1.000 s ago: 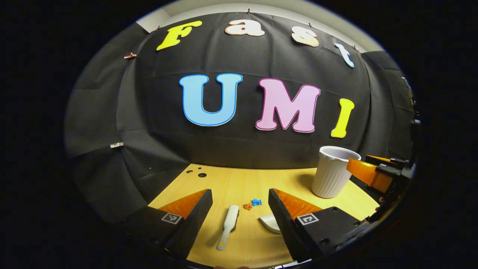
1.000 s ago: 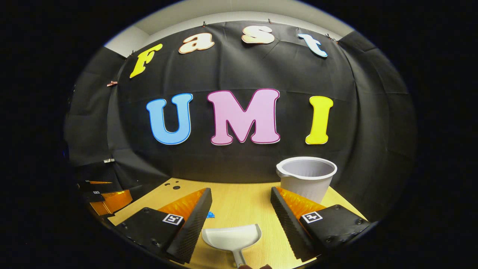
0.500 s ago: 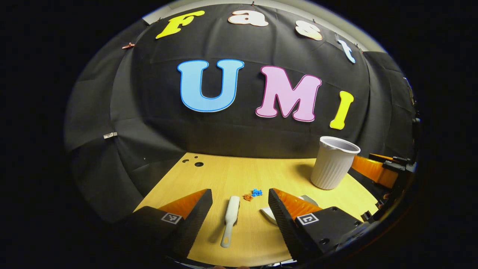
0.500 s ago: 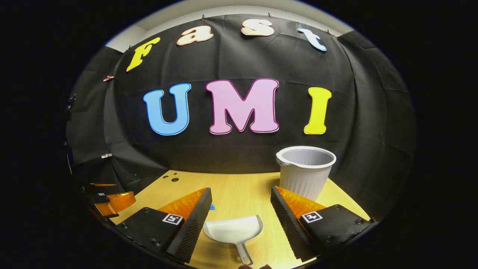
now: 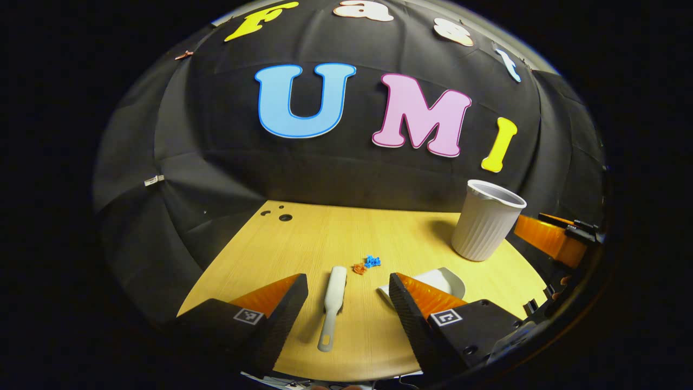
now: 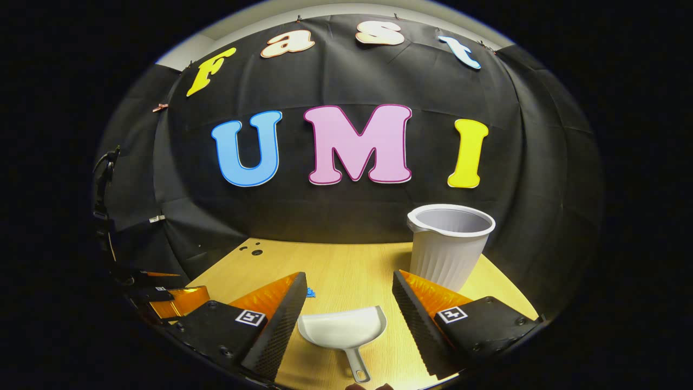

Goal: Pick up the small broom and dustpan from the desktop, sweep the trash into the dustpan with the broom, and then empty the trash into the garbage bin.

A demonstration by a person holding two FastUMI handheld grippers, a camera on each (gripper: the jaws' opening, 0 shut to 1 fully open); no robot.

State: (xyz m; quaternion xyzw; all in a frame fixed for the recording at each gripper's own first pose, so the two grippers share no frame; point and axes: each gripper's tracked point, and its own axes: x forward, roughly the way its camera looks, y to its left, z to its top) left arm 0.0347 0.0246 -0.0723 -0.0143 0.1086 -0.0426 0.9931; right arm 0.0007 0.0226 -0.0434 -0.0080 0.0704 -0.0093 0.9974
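Both grippers have tipped downward since a second ago, so more tabletop (image 5: 303,238) shows. Left gripper (image 5: 348,303): jaws wide apart, holding nothing, above the near edge with the broom (image 5: 332,306) lying flat between them. Trash (image 5: 366,265), orange and blue bits, just beyond the brush end. Right gripper (image 6: 349,317): jaws spread, empty, dustpan (image 6: 344,331) between them, handle toward the near edge. Bin (image 6: 448,245) upright toward the far right corner.

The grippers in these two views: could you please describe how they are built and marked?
Each gripper, left gripper and right gripper, has two wedge-shaped fingers with black ribbed inner pads, translucent orange upper faces, and matte black bases with screws and a small square black-and-white tag.
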